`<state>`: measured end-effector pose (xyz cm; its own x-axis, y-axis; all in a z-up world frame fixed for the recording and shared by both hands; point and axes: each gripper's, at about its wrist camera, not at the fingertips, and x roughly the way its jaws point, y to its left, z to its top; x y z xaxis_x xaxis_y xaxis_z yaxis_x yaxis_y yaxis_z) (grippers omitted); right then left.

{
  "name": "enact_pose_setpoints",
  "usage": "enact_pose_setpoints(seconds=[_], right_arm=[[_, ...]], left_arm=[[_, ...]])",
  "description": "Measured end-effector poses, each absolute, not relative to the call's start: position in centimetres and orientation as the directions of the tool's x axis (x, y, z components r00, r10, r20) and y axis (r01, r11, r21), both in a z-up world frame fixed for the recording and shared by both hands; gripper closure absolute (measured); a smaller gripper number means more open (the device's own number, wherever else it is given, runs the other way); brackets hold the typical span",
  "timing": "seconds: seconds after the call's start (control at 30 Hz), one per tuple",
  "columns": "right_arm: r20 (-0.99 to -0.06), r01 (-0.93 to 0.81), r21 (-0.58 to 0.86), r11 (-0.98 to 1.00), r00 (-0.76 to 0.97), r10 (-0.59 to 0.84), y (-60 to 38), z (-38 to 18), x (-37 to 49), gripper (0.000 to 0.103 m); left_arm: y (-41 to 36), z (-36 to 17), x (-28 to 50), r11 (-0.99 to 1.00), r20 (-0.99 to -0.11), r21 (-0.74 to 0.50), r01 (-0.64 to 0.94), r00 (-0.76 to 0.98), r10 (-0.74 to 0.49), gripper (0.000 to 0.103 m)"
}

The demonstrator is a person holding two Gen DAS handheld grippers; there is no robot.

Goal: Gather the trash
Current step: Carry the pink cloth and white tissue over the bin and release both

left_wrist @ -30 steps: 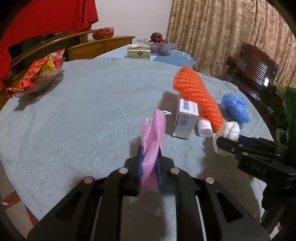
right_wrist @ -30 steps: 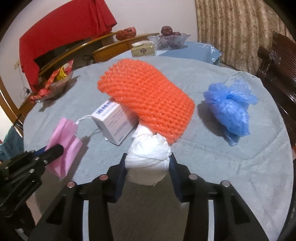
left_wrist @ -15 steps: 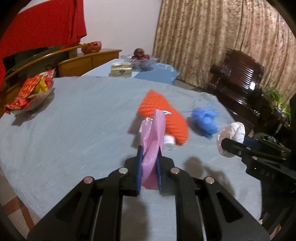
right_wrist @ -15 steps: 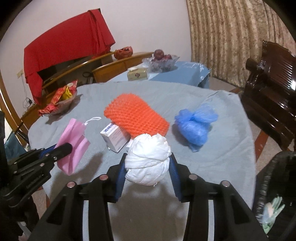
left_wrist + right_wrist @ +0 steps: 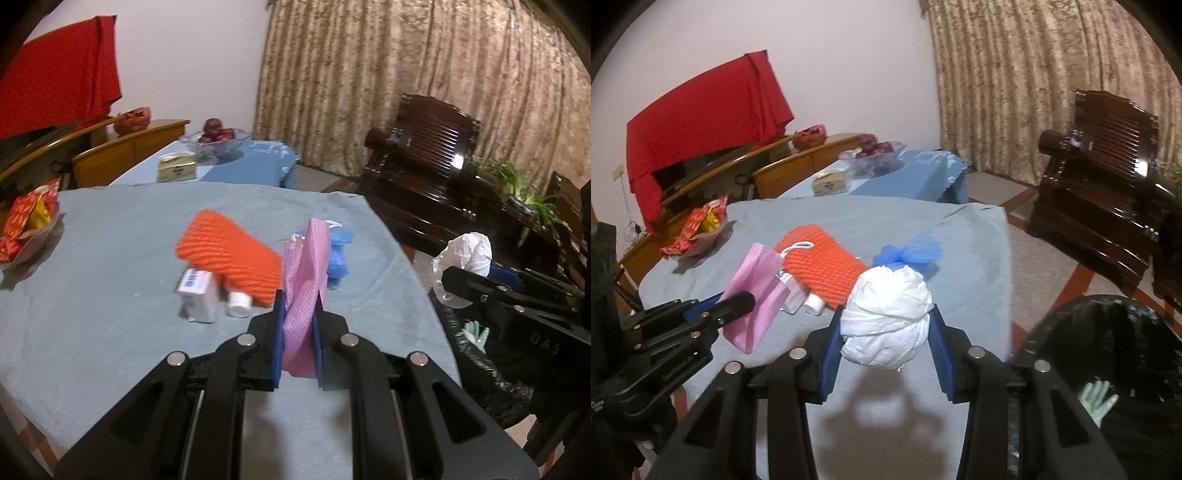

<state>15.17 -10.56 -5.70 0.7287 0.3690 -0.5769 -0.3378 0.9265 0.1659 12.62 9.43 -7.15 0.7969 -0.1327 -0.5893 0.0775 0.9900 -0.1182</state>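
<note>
Both fingers pairs are clenched: left gripper on pink mask, right gripper on white wad.

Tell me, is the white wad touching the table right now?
Apart. The right wrist view shows the white wad lifted between the fingers, its shadow on the table below.

The right gripper clamps a crumpled white plastic bag ball between its blue pads above the grey-blue tablecloth. To its left, the left gripper pinches a pink face mask. A black-lined trash bin sits lower right; an orange foam net sleeve lies ahead.
</note>
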Motion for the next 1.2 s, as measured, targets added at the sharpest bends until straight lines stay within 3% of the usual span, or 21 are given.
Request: enact_pose_setpoints(seconds=[0.7, 1.2], right_arm=[[-0.57, -0.043, 0.14, 0.989, 0.813, 0.116, -26.8, -5.3, 10.8, 0.06], [-0.589, 0.088, 0.131, 0.987, 0.808, 0.006, -34.0, -6.6, 10.2, 0.06]], left_arm=[[-5.7, -6.2, 13.7, 0.921, -0.555, -0.115, 0.373, 0.744, -0.371, 0.091], [-15.1, -8.3, 15.0, 0.854, -0.577, -0.108, 0.509, 0.668, -0.47, 0.091]])
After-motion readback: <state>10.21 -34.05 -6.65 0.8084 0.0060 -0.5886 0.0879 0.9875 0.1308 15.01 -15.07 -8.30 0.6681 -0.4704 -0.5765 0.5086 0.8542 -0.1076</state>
